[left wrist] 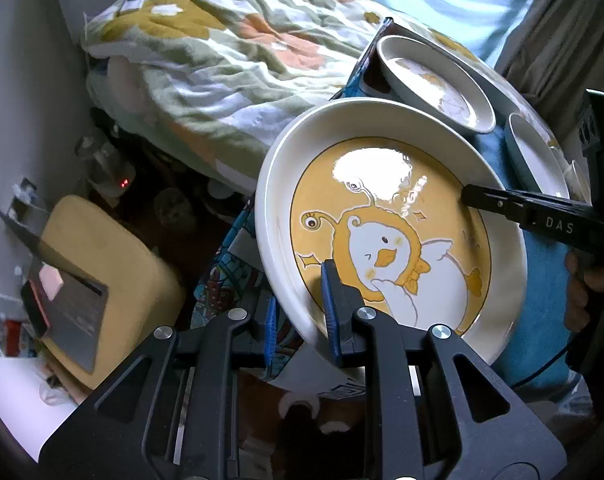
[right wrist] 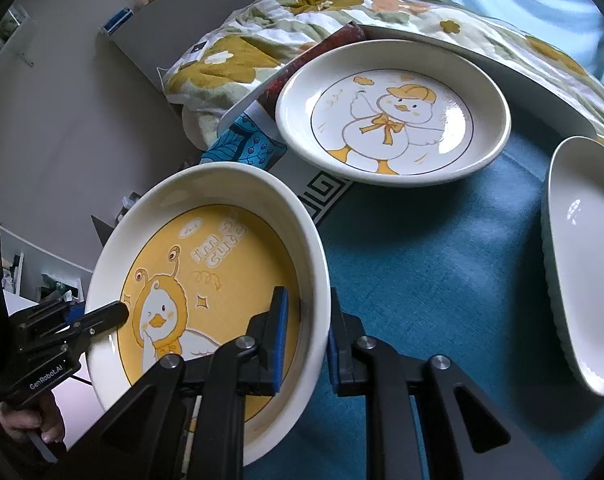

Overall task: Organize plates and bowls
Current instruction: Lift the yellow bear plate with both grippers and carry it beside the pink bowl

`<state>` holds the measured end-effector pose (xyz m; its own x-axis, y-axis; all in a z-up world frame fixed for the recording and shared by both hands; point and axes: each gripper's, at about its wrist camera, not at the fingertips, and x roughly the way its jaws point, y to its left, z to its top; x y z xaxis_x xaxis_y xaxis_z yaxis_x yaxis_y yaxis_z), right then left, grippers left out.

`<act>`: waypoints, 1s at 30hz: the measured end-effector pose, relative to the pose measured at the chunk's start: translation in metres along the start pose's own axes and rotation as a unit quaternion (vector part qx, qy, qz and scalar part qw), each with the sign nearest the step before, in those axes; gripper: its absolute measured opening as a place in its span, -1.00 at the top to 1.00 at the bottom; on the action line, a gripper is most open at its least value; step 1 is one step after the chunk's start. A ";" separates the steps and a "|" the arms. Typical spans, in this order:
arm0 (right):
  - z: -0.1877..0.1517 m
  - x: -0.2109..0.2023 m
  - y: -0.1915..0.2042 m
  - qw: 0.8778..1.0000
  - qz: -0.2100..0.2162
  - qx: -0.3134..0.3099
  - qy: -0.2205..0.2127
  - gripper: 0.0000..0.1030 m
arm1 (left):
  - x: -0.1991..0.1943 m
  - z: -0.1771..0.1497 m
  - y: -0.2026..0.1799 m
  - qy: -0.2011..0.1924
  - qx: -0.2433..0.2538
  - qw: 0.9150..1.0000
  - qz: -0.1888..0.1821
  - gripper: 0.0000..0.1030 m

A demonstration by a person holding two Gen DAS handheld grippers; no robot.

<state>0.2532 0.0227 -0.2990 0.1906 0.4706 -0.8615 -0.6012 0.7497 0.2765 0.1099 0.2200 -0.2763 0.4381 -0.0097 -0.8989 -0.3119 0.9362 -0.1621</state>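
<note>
A yellow duck plate [left wrist: 390, 216] is held tilted in the air between both grippers; it also shows in the right wrist view [right wrist: 206, 280]. My left gripper [left wrist: 302, 316] is shut on its near rim. My right gripper [right wrist: 306, 332] is shut on the opposite rim, and its finger [left wrist: 502, 202] shows in the left wrist view. A white duck plate [right wrist: 394, 116] lies on the blue table cloth [right wrist: 422, 264] further back; it also shows in the left wrist view [left wrist: 434, 80]. A plain white bowl [right wrist: 590, 264] sits at the right.
A flowered blanket [left wrist: 222, 48] covers the bed behind the table. A yellow stool [left wrist: 102, 280] with a dark notebook stands at the lower left. A patterned cloth [right wrist: 242, 140] hangs at the table's left edge. Clutter lies on the floor.
</note>
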 end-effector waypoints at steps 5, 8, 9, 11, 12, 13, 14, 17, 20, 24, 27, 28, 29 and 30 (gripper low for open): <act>-0.007 -0.010 0.003 1.000 0.000 0.001 -0.021 0.69 | -0.011 0.001 -0.006 -0.015 0.013 1.000 0.004 0.67; -0.014 -0.024 0.001 0.999 -0.004 0.010 -0.035 0.69 | -0.020 0.005 -0.014 -0.027 0.030 0.999 0.006 0.67; -0.016 -0.029 0.001 0.999 -0.005 0.016 -0.040 0.69 | -0.025 0.006 -0.018 -0.031 0.037 0.999 0.003 0.67; -0.020 -0.046 -0.002 0.998 -0.006 0.031 -0.055 0.69 | -0.034 0.009 -0.027 -0.038 0.053 0.998 -0.004 0.67; -0.023 -0.057 -0.004 0.997 -0.010 0.041 -0.065 0.69 | -0.040 0.011 -0.033 -0.042 0.063 0.997 -0.009 0.67; -0.027 -0.067 -0.006 0.996 -0.014 0.050 -0.073 0.69 | -0.045 0.013 -0.038 -0.045 0.071 0.996 -0.013 0.67; -0.032 -0.078 -0.008 0.995 -0.019 0.061 -0.081 0.69 | -0.051 0.015 -0.046 -0.048 0.085 0.995 -0.021 0.67; -0.050 -0.109 -0.015 0.989 -0.034 0.094 -0.107 0.69 | -0.064 0.019 -0.070 -0.054 0.120 0.990 -0.041 0.67; -0.074 -0.139 -0.023 0.982 -0.055 0.129 -0.129 0.69 | -0.070 0.018 -0.098 -0.054 0.154 0.985 -0.064 0.67; -0.107 -0.173 -0.041 0.971 -0.085 0.172 -0.145 0.69 | -0.072 0.010 -0.140 -0.045 0.193 0.975 -0.099 0.67; -0.132 -0.194 -0.053 0.963 -0.109 0.195 -0.152 0.69 | -0.067 -0.003 -0.170 -0.033 0.215 0.967 -0.130 0.67; -0.142 -0.200 -0.058 0.959 -0.116 0.206 -0.154 0.69 | -0.064 -0.007 -0.181 -0.027 0.223 0.965 -0.138 0.66; -0.152 -0.206 -0.063 0.956 -0.122 0.216 -0.157 0.69 | -0.061 -0.013 -0.191 -0.021 0.231 0.962 -0.146 0.66; -0.161 -0.210 -0.069 0.952 -0.129 0.227 -0.158 0.69 | -0.057 -0.019 -0.202 -0.016 0.239 0.959 -0.154 0.67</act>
<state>0.1294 -0.2026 -0.2062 0.5532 0.3057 -0.7749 -0.1185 0.9497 0.2900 0.1316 0.0243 -0.1999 0.4749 -0.3073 -0.8246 0.2554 0.9449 -0.2050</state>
